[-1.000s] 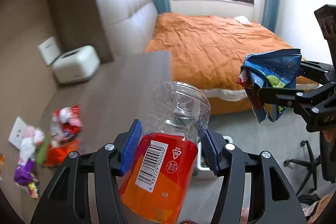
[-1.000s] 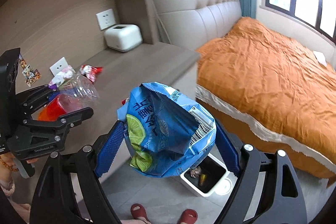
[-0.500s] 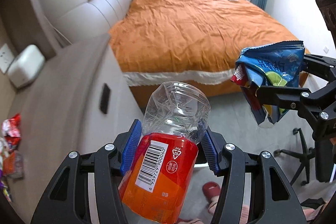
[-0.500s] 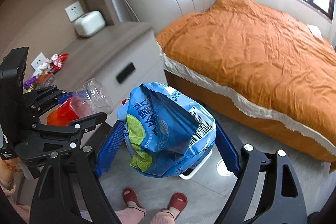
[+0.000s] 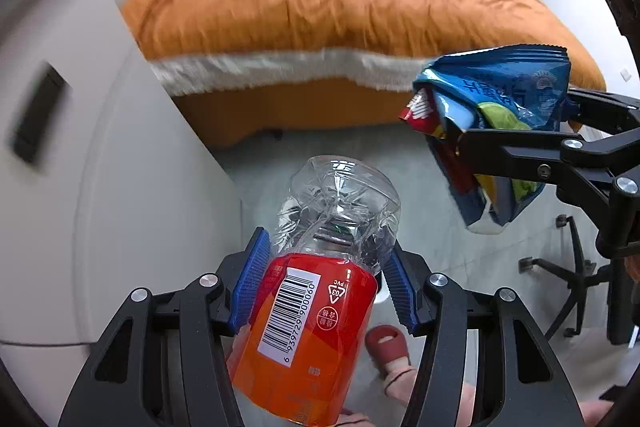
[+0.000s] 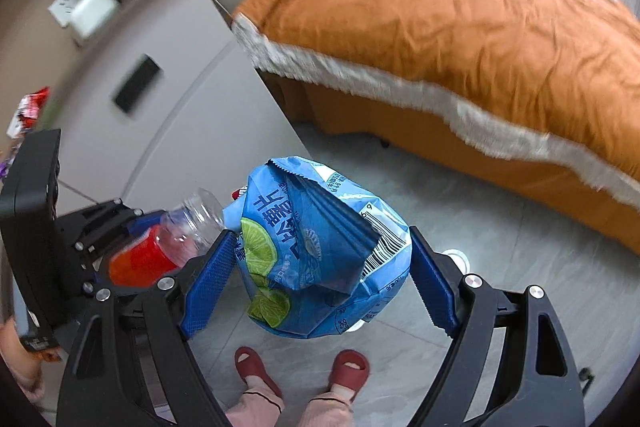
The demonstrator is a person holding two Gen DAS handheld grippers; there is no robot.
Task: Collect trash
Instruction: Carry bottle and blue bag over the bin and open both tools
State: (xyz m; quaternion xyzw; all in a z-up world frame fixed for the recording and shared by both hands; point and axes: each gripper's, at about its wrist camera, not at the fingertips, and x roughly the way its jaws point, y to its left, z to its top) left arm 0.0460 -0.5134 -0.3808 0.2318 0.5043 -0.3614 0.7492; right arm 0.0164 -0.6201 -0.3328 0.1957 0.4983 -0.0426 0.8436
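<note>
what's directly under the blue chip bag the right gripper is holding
Under the blue chip bag there is grey tiled floor and a pair of red slippers. The bag covers most of a white-rimmed object beneath it, so that cannot be identified.

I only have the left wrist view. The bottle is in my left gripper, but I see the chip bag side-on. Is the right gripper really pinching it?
Observer: Yes. In the right wrist view the chip bag sits between the right gripper, and both blue pads press its sides.
Operator: Any more trash up on the cabinet?
Observer: Red-and-white wrappers show at the far left edge, beyond the cabinet front.
Operator: Where are the person's feet?
Observer: Two red slippers stand side by side, just below the bag in the picture.
</note>
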